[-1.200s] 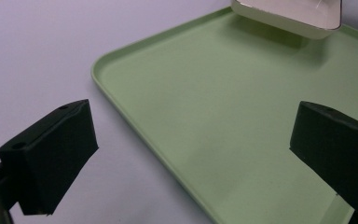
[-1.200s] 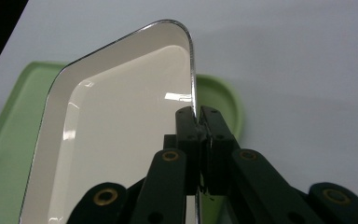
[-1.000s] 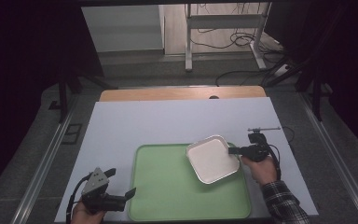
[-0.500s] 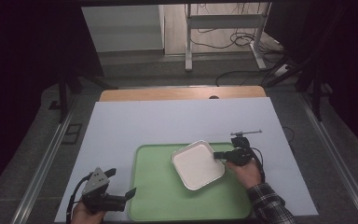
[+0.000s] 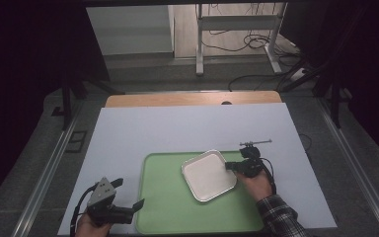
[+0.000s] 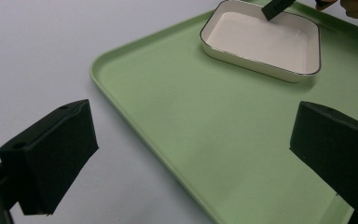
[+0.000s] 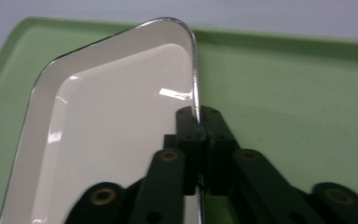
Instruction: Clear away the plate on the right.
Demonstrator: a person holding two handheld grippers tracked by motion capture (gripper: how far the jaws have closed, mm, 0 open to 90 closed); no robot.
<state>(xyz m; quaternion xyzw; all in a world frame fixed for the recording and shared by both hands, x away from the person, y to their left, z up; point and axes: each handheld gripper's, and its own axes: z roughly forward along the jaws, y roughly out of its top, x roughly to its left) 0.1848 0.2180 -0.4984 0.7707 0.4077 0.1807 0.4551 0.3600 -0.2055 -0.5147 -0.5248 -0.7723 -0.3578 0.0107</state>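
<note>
A white rectangular dish (image 5: 208, 175) with a thin dark rim lies flat on the green tray (image 5: 168, 207), towards its right half. My right gripper (image 5: 229, 166) reaches in from the right and its jaws straddle the dish's right rim. In the right gripper view the two pads (image 7: 216, 135) still pinch that rim of the dish (image 7: 112, 130); the jaws have just been opening, with the rim between them. My left gripper (image 5: 128, 192) hovers at the tray's front left corner, open with nothing between its fingers. In the left gripper view the dish (image 6: 261, 42) sits far across the tray (image 6: 191, 116).
A white sheet (image 5: 177, 128) covers the table around the tray, with bare room behind and to the left of it. A wooden edge (image 5: 192, 98) runs along the back. Metal rails (image 5: 54, 168) flank the table.
The right gripper has carried the dish to the left and lowered it onto the tray. The left gripper has stayed in place.
</note>
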